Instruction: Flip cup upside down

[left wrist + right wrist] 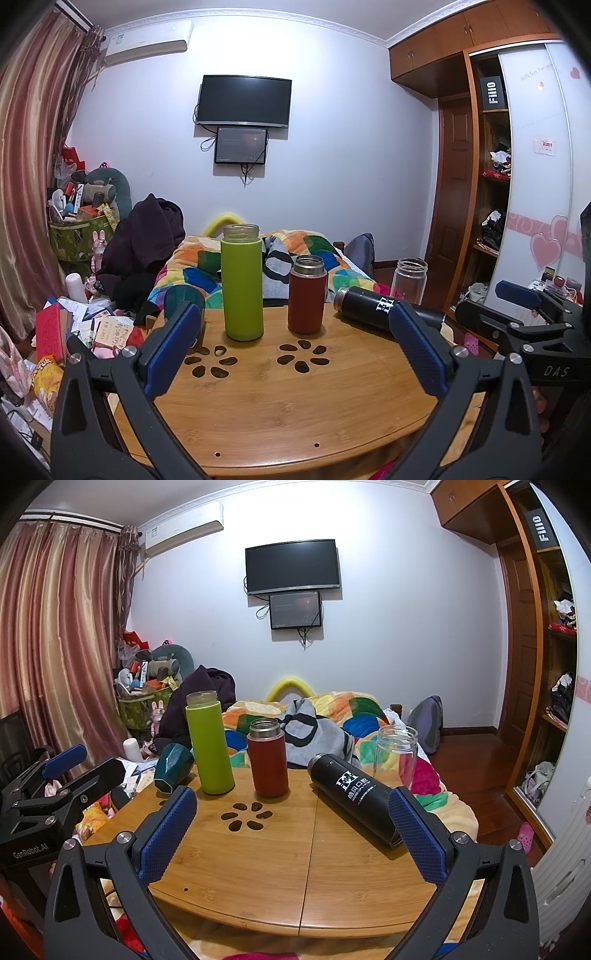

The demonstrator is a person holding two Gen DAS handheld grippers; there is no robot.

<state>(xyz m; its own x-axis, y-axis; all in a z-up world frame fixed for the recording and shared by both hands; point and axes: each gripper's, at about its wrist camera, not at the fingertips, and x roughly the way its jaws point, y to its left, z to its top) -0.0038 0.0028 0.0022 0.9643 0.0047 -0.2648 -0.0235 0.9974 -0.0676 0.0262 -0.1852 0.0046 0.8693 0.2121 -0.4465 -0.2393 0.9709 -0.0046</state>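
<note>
While spread wide above the table (258, 849), both grippers level, empty.

Wooden surface (280, 867) with flower-shaped cutouts (245, 815). Behind it a bed with a patchwork quilt (354, 712). Wall-mounted TV (291, 566), smaller screen (294, 610) just under it. Pink curtains (62, 635) left, wardrobe shelves (554, 664) right.

A glossy bamboo-grained wooden table (280, 853) is catching the light. The green bottle (209, 746) is showing a matt sleeve, the black flask (354, 801) a smooth sheen, and the jar (395, 755) is looking like clear glass.
</note>
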